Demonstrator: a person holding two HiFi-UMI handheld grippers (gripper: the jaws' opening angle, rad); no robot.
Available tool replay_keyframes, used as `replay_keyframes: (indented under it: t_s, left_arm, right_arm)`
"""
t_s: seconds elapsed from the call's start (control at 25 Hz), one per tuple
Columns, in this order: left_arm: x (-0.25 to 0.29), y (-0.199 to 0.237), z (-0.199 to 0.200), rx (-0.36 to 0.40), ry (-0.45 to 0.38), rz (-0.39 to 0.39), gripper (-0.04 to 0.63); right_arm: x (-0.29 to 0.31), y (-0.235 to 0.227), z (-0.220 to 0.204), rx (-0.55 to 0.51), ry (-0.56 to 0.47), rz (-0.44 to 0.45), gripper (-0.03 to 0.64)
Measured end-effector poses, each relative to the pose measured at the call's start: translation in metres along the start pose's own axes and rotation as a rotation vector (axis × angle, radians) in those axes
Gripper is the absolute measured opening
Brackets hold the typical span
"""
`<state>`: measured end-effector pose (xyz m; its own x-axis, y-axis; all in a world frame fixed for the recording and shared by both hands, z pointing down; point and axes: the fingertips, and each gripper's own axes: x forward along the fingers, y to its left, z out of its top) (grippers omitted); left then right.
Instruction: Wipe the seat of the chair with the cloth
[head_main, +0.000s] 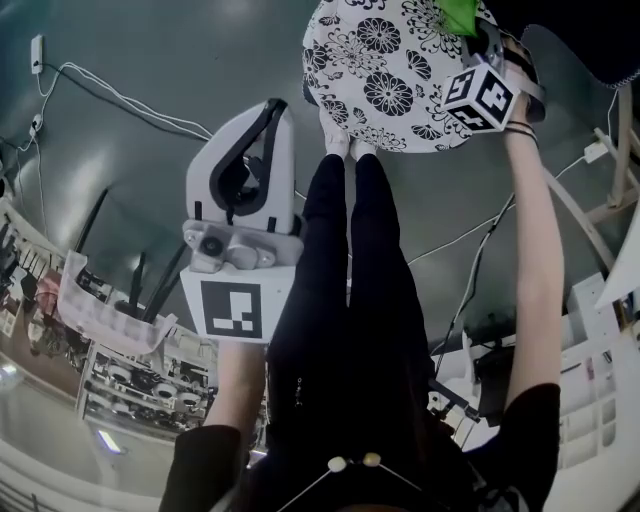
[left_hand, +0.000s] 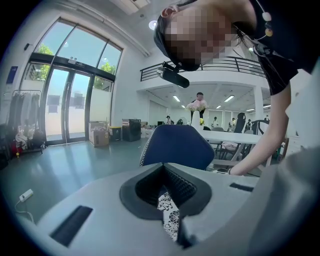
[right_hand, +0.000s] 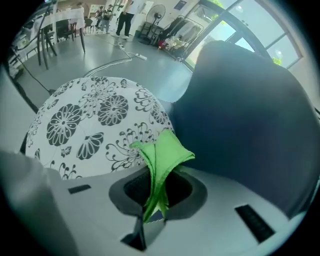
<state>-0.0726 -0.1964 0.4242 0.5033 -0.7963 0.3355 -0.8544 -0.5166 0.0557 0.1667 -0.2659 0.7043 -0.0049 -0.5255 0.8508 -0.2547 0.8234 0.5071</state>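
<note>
The chair's round seat (head_main: 380, 80), white with a black flower print, is at the top of the head view and fills the left of the right gripper view (right_hand: 90, 120). Its dark blue backrest (right_hand: 240, 115) rises on the right. My right gripper (head_main: 470, 28) is over the seat's far right edge, shut on a bright green cloth (right_hand: 162, 155) whose folded end sticks out past the jaws. The cloth (head_main: 458, 14) shows only as a small green patch. My left gripper (head_main: 272, 106) is held off the seat at its left, shut and empty, facing the backrest (left_hand: 175, 145).
The person's dark-trousered legs (head_main: 350, 280) stand right in front of the seat. Cables (head_main: 120, 100) and a power strip (head_main: 37, 50) lie on the grey floor at left. A white frame (head_main: 600, 200) stands at right. A white table (left_hand: 235, 136) is behind the chair.
</note>
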Motion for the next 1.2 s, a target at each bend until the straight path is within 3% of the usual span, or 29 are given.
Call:
replay_keyframes:
  t_s: [0.24,0.52,0.96,1.04,1.2]
  left_arm:
    - [0.003,-0.004,-0.001,0.001,0.003,-0.013,0.005]
    - [0.004,-0.012,-0.003,-0.006,0.004,-0.023,0.005]
    - [-0.005,-0.029,0.0,0.0,-0.006,-0.039,0.005]
    - [-0.009,-0.032,0.003,0.003,-0.01,-0.036,0.005]
    - [-0.023,-0.037,0.019,0.02,-0.018,-0.03,0.005]
  right_arm:
    - [-0.03,0.084,-0.007,-0.053,-0.019,0.097,0.052]
    - [-0.066,0.162,-0.013,-0.029,-0.015,0.185,0.052]
    - [-0.106,0.222,-0.033,-0.034,-0.02,0.269,0.052]
    - [-0.118,0.22,-0.033,0.059,-0.024,0.265,0.052]
    - [-0.164,0.179,-0.024,0.466,-0.06,0.192,0.052]
